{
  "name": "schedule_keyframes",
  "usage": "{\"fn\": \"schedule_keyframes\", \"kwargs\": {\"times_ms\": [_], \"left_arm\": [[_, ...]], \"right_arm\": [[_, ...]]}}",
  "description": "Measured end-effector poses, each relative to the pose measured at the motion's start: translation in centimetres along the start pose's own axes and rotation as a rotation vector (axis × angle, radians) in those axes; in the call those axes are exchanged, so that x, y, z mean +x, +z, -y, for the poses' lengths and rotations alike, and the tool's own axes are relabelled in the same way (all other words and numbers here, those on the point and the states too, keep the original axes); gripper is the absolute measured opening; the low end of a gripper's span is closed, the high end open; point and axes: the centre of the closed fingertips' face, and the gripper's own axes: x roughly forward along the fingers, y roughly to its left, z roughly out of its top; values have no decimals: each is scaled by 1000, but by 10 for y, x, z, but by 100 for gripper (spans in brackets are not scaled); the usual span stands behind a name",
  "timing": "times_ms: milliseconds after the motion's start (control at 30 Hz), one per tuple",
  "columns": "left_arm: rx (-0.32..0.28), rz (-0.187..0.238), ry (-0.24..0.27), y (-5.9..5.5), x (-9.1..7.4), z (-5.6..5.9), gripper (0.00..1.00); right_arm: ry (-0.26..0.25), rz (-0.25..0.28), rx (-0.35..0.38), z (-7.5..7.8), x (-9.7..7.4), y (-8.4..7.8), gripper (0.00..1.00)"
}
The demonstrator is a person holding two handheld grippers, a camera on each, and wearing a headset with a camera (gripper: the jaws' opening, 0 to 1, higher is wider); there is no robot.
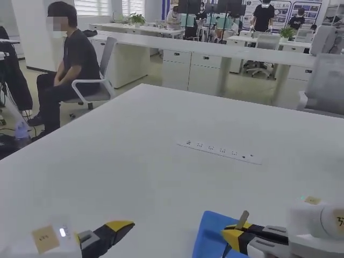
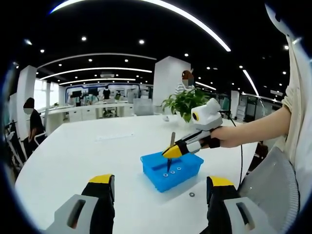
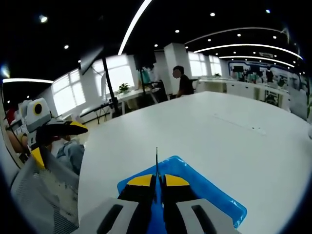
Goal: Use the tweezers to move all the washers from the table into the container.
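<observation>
A blue container (image 1: 207, 239) sits at the near edge of the white table (image 1: 150, 161). In the left gripper view several washers (image 2: 173, 170) lie inside the container (image 2: 163, 183), and one washer (image 2: 191, 194) lies on the table in front of it. My right gripper (image 1: 232, 236) is shut on the tweezers (image 1: 243, 219), held over the container with the tip pointing down into it (image 2: 168, 165). In the right gripper view the tweezers (image 3: 156, 161) stick out between the closed yellow jaws above the container (image 3: 209, 192). My left gripper (image 1: 117, 228) hovers wide open and empty (image 2: 161, 187), left of the container.
A flush power strip (image 1: 220, 150) lies in the table's middle. A person sits on a chair (image 1: 70, 70) beyond the far left edge. More desks and chairs (image 1: 325, 80) stand behind. A potted plant (image 2: 185, 102) stands past the container in the left gripper view.
</observation>
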Motion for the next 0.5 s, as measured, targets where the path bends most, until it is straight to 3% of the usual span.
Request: {"fn": "schedule_keyframes", "kwargs": {"times_ms": [500], "left_arm": [[3,-2,1,0,1,-1,78]], "right_arm": [[-17,113,57,-4,-22,21,3]]}}
